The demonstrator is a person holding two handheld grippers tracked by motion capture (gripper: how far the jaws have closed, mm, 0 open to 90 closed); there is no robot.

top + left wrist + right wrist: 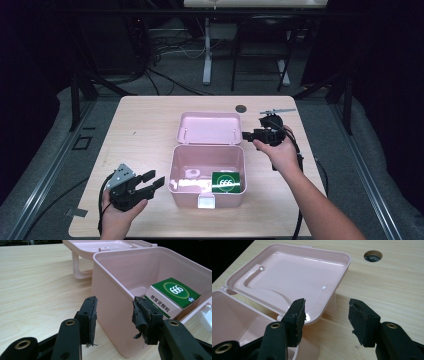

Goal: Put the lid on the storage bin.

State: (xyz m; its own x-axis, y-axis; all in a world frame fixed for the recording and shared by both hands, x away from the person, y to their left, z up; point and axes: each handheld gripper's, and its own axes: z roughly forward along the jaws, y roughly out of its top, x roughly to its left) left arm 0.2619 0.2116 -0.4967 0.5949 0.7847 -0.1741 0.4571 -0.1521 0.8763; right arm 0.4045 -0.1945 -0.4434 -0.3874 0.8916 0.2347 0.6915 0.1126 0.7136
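Your worktop (150, 125): light wood-grain, round cable hole (241, 108) near far edge. Pink storage box (207, 197) sits mid-worktop, hinged lid (210, 128) lying open behind it. Small grey tool-like object (278, 110), too blurred to identify, lies near far right corner.

Left claw (156, 180) and right claw (248, 135): matte black two-jaw tools with brass-ringed pivot screws, worn and frayed black pads (90, 319) on the inner faces, a grey three-cornered plate (121, 175) on the left unit, black trailing cables (300, 160), held by bare, sleeveless forearms.
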